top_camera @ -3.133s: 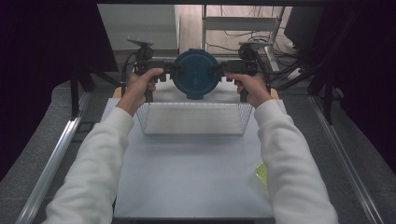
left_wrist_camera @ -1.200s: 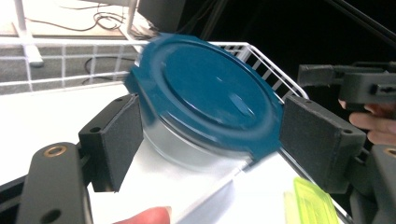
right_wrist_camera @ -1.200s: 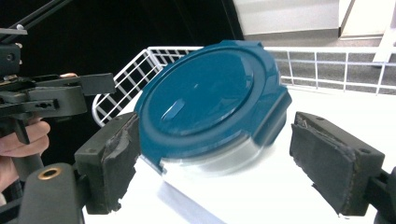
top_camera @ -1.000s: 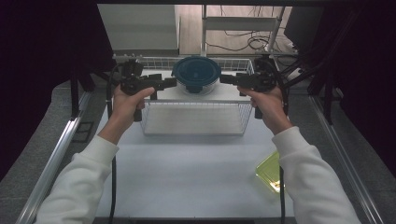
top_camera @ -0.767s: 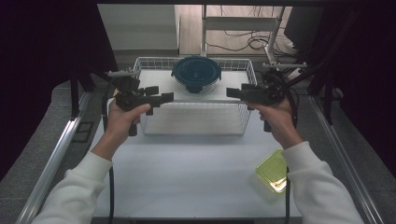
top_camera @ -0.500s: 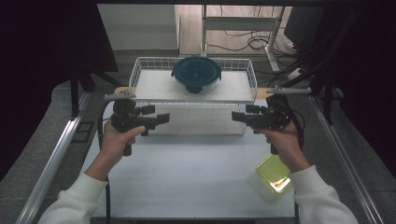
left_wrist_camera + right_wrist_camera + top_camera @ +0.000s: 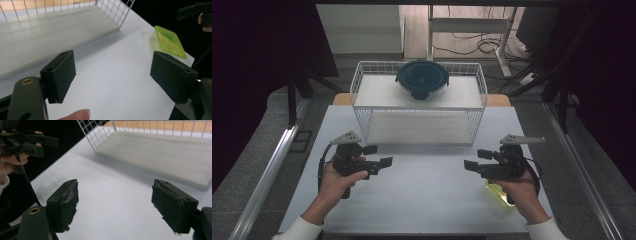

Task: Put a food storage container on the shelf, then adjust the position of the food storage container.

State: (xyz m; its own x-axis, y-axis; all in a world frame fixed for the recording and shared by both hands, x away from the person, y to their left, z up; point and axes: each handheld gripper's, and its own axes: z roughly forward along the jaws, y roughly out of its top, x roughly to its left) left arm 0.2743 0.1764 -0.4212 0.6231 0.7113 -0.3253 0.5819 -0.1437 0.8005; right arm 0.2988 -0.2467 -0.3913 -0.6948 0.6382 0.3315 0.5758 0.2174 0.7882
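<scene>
A round clear container with a dark blue lid (image 7: pixel 422 79) stands on top of a white wire rack (image 7: pixel 362 120) at the back of the table. My left gripper (image 7: pixel 378 155) hovers open over the white table in front of the rack's left end, with nothing between its pads (image 7: pixel 58 75). Off the rack's right end my right gripper (image 7: pixel 478 160) is open too, and its pads (image 7: pixel 172 207) are bare. The two grippers point at each other across the table. In the left gripper view my own gripper (image 7: pixel 115 75) faces the right one (image 7: pixel 197 12).
A flat yellow-green square lid (image 7: pixel 499 192) lies at the table's front right, partly under the right hand, and it is seen as the lid (image 7: pixel 170 41) too. A white slab (image 7: pixel 162 152) lies inside the rack. Dark curtains flank the table (image 7: pixel 427 200).
Both grippers let go of the blue-lidded container, which stays on the rack. They have drawn back toward the person and lowered over the front of the table, jaws open.
</scene>
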